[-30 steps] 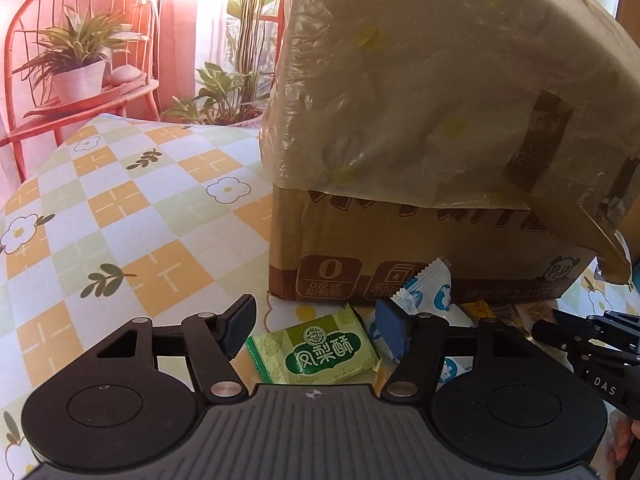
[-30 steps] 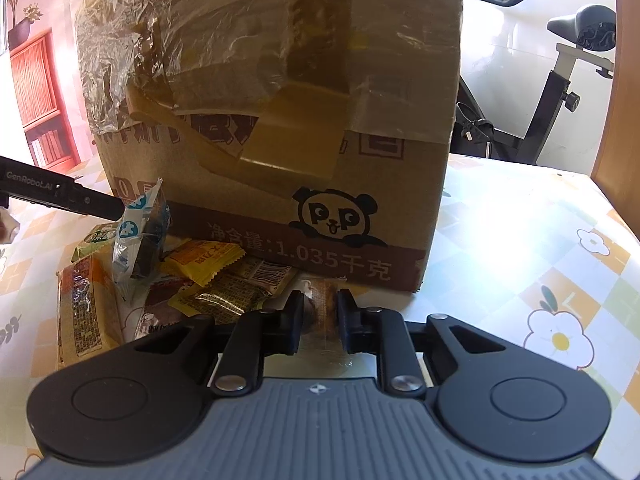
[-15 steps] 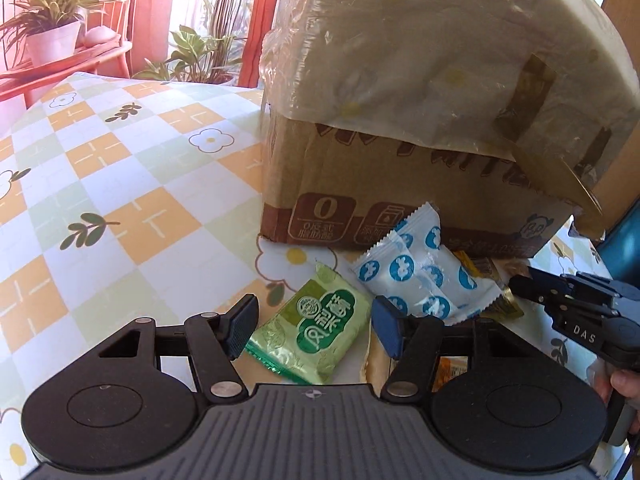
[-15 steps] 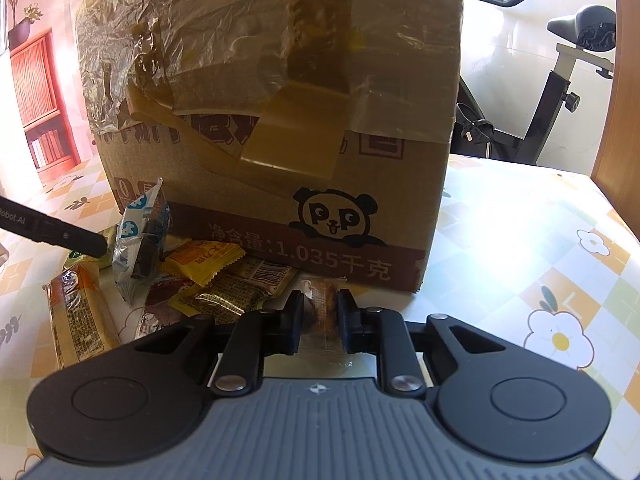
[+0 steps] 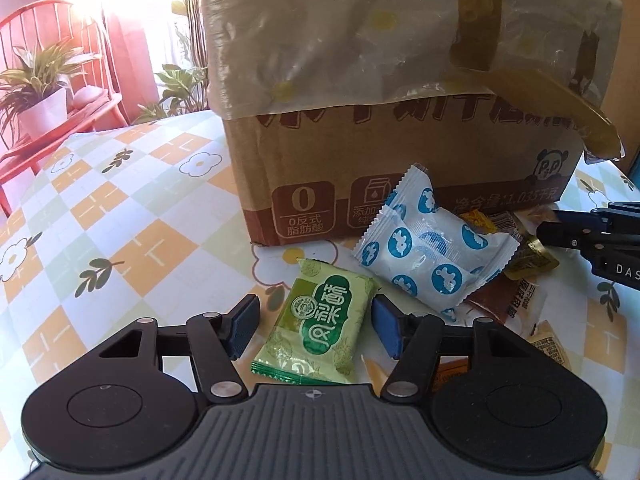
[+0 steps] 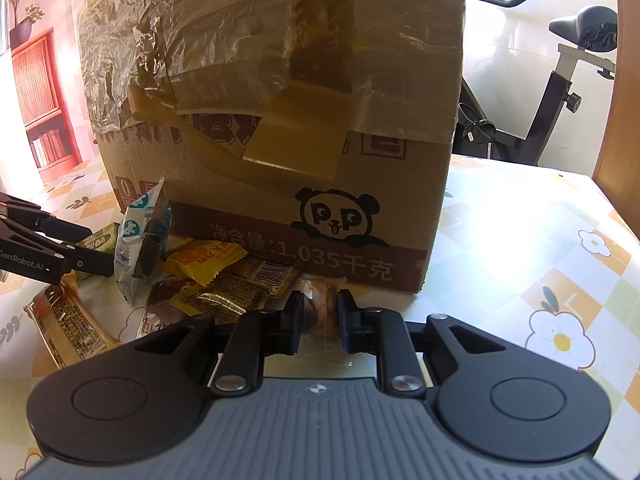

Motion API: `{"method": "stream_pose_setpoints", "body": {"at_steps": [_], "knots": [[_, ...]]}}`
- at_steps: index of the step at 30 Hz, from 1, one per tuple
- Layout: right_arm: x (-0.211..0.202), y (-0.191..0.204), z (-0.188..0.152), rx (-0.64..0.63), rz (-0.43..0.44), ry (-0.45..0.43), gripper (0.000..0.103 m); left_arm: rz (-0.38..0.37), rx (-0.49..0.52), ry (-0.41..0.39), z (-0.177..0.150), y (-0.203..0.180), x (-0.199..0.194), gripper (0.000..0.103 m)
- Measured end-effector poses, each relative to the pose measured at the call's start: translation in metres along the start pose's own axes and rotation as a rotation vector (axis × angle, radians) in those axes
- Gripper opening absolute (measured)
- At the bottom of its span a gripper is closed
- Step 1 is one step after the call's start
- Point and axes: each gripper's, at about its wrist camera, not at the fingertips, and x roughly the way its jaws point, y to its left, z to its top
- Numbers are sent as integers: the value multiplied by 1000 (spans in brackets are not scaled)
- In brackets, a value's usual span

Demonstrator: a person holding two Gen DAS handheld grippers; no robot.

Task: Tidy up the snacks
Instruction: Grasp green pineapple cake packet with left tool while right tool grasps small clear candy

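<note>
A: Left gripper (image 5: 314,322), jaws how?

B: Standing apart, astride the green snack packet (image 5: 320,322). Right blue pad (image 5: 386,320) just beside the packet's edge, maybe brushing it; left pad clear, a strip of tablecloth (image 5: 100,220) showing between. Not clamped. Packet lying flat on the cloth, tilted a little.

A: And next to it?

B: White packet with blue dots (image 5: 428,250), up and to the right, one end propped against the cardboard box (image 5: 400,160). Behind and under it, a heap of yellow and brown wrappers (image 5: 516,256), too jumbled to count.

A: Right gripper (image 6: 320,320)?

B: Narrow, pinched on a clear-wrapped brown snack (image 6: 320,310), down at the foot of the box, just below the panda print (image 6: 336,216). Both pads pressing the wrapper's sides.

A: Box itself?

B: Upright on the flowered cloth, upper half wrapped in crinkled plastic and brown tape. Whether open at the top, cannot tell.

A: Anything else around?

B: Red chair with a potted plant (image 5: 40,92) far left in the left view; exercise bike (image 6: 560,92) behind the table in the right view
</note>
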Motion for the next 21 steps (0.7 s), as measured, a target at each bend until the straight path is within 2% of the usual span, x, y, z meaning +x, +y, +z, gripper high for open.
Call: {"method": "stream_pose_setpoints", "body": {"at_steps": [2,4,10,21], "knots": [[0,0,0,0,0,0,20,-4,-12,1,2,-3,-2,43],[0,0,0,0,0,0,20,14,-19,-2,0,-5,-5,41],[-2,1,-1,1,12,-13,19,26,-137,-48,-11,7,-24,41],[-18,6,-1,-27,12,-27,19,49,-238,-133,-14,18,-69,41]]}}
